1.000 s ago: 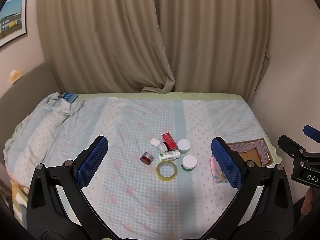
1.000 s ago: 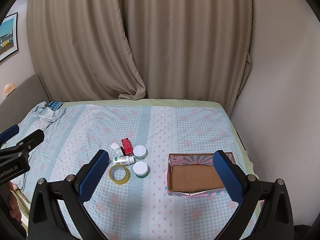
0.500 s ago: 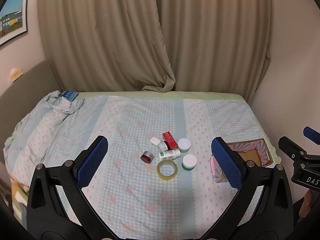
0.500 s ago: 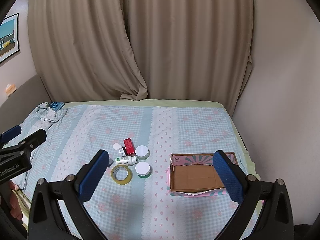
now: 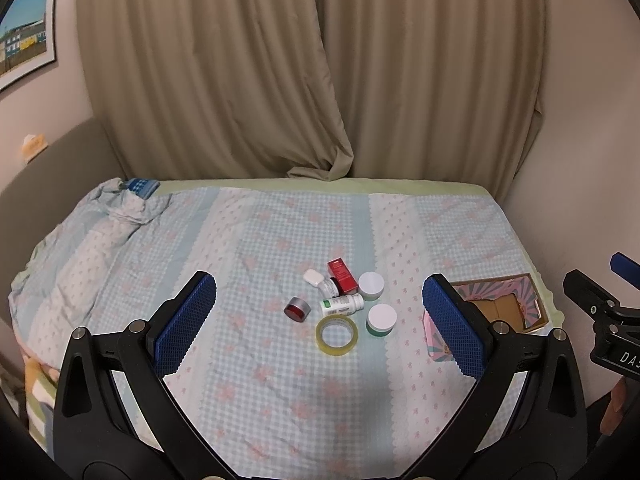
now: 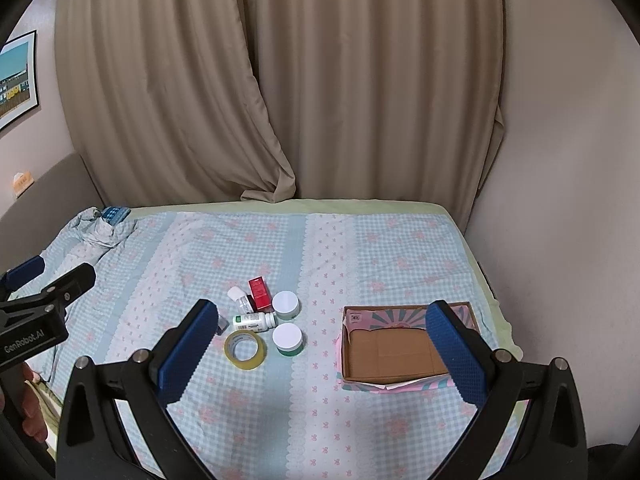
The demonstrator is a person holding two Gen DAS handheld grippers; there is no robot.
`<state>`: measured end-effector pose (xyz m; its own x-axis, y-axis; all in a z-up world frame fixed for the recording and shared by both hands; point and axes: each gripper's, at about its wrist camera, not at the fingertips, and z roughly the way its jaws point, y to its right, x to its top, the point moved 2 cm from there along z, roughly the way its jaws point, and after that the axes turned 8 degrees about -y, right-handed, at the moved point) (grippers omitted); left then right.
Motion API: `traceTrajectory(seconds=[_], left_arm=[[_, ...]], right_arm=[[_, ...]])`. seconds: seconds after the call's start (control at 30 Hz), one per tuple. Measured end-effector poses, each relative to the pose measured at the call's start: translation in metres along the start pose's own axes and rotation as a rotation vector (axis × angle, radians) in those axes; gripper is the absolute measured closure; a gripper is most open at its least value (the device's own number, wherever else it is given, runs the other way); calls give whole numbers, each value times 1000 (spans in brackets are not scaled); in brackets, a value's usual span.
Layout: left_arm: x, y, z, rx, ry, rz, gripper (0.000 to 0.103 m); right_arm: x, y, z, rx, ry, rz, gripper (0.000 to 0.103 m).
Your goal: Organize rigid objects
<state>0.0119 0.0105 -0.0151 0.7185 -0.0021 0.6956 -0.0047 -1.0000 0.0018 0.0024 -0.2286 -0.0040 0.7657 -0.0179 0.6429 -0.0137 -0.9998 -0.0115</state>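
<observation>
Left wrist view: left tool (image 5: 320,320) spread wide above tape roll (image 5: 337,335); right tool (image 6: 320,344) equally wide, both empty.

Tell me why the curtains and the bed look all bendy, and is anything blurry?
Left wrist view: the fisheye lens bows the curtains and bed edge, with dark corners; the tape roll looks sharp. Right wrist view: same bending; the box is clear, and the light is soft.

left wrist view high above the bed (image 5: 280,380), facing the curtains (image 5: 304,72), right wrist view alongside, further right, box (image 6: 392,348) nearer, both sharing the bottle cluster (image 5: 342,305) mid-bed
</observation>
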Motion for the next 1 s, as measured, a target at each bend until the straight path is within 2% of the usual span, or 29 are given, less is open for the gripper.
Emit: traceTrajectory(seconds=[0.13, 0.3, 0.4, 0.57, 0.87, 1.0], left_arm=[[0, 1, 1, -3, -13, -8, 0], [2, 2, 0, -21, -83, -43, 0], [3, 2, -1, -19, -76, -51, 0], [6, 4, -2, -23, -17, -43, 0], [7, 5, -4, -33, -7, -42, 0], [7, -2, 0, -23, -11, -55, 0]], right_arm=[[-1, -1, 0, 6, 1, 6, 0], [-2, -1, 0, 15, 8, 24, 0], [-2, 1, 0, 19, 14, 30, 0], [-2, 0, 3, -2, 15, 28, 0], [-2, 3, 1, 5, 41, 0, 0], [-3, 4, 0, 24, 24, 6, 0]])
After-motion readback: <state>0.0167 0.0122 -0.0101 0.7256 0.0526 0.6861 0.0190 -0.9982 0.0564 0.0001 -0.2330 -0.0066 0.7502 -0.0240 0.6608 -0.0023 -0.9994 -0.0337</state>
